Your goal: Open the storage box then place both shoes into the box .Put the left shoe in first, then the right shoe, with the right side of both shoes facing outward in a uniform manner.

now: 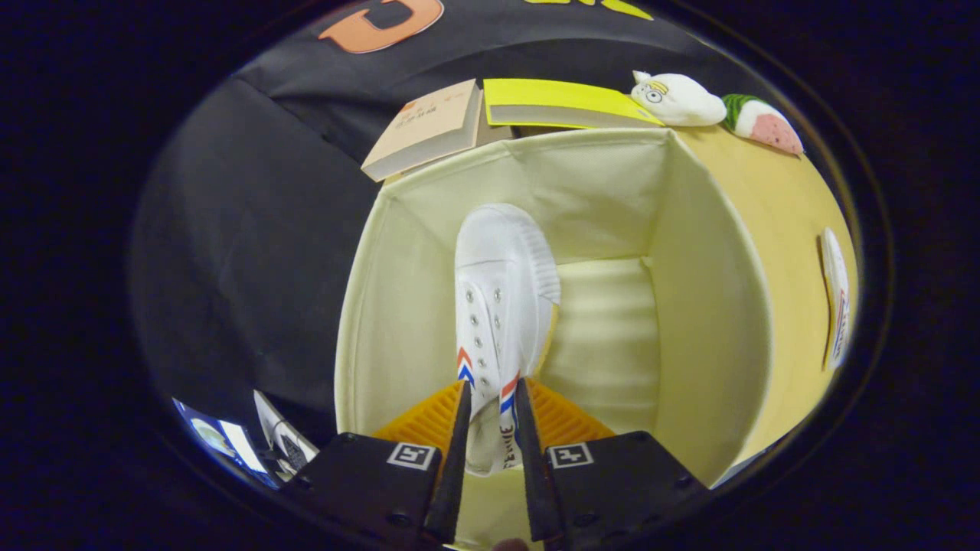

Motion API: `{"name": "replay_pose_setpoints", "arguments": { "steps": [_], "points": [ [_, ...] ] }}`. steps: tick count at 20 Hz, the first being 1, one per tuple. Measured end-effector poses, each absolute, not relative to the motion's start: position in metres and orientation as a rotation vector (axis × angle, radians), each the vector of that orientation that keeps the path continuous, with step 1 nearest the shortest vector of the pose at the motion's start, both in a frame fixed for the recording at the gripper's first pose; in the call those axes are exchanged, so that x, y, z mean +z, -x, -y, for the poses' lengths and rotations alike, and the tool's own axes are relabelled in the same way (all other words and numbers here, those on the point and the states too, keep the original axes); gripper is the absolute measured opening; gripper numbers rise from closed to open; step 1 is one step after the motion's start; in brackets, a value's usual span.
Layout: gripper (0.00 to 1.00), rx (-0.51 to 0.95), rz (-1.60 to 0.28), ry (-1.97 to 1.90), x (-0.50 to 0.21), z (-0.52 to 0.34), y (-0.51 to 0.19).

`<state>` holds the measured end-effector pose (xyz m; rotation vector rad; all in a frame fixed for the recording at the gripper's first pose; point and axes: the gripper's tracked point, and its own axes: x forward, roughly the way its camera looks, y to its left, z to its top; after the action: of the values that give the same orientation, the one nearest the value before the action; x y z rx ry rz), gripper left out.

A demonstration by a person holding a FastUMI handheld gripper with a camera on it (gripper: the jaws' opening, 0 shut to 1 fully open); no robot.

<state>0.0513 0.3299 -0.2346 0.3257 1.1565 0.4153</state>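
Wooden table | gripper clamping white shoe inside box

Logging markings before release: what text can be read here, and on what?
Shoe, clamped in the gripper over the box: heel print half hidden, unreadable.
Tan book: cover print too small.
Other shoe, on the table: side mark blurred.
No text reads clearly.

Gripper with two thin blade-like fingers, ribbed pads on their outer sides, two boxy black finger mounts behind, each bearing a square black-and-white marker, small screws along the mounts.
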Motion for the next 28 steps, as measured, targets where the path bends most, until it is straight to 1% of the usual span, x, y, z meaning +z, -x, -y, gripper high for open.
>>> {"name": "replay_pose_setpoints", "arguments": {
  "steps": [1, 5, 6, 10, 14, 15, 17, 18, 21, 22, 23, 28],
  "points": [
    [0.49, 0.412, -1.128, -0.312, -0.229, -0.323, -0.052],
    [0.74, 0.438, -0.996, -0.228, -0.196, -0.299, -0.046],
    [0.78, 0.439, -0.953, -0.211, -0.184, -0.290, -0.045],
    [0.78, 0.429, -0.779, -0.163, -0.131, -0.247, -0.034],
    [0.80, 0.342, -0.625, -0.144, -0.090, -0.175, -0.028],
    [0.86, 0.315, -0.600, -0.141, -0.085, -0.155, -0.028],
    [0.94, 0.257, -0.559, -0.128, -0.079, -0.110, -0.029],
    [0.94, 0.227, -0.543, -0.122, -0.074, -0.086, -0.027],
    [0.94, 0.167, -0.526, -0.136, -0.081, -0.020, -0.024],
    [0.94, 0.151, -0.533, -0.133, -0.090, 0.002, -0.021],
    [0.98, 0.123, -0.542, -0.127, -0.100, 0.027, -0.020],
    [0.98, 0.040, -0.620, -0.116, -0.155, 0.120, -0.016]
  ]
}}
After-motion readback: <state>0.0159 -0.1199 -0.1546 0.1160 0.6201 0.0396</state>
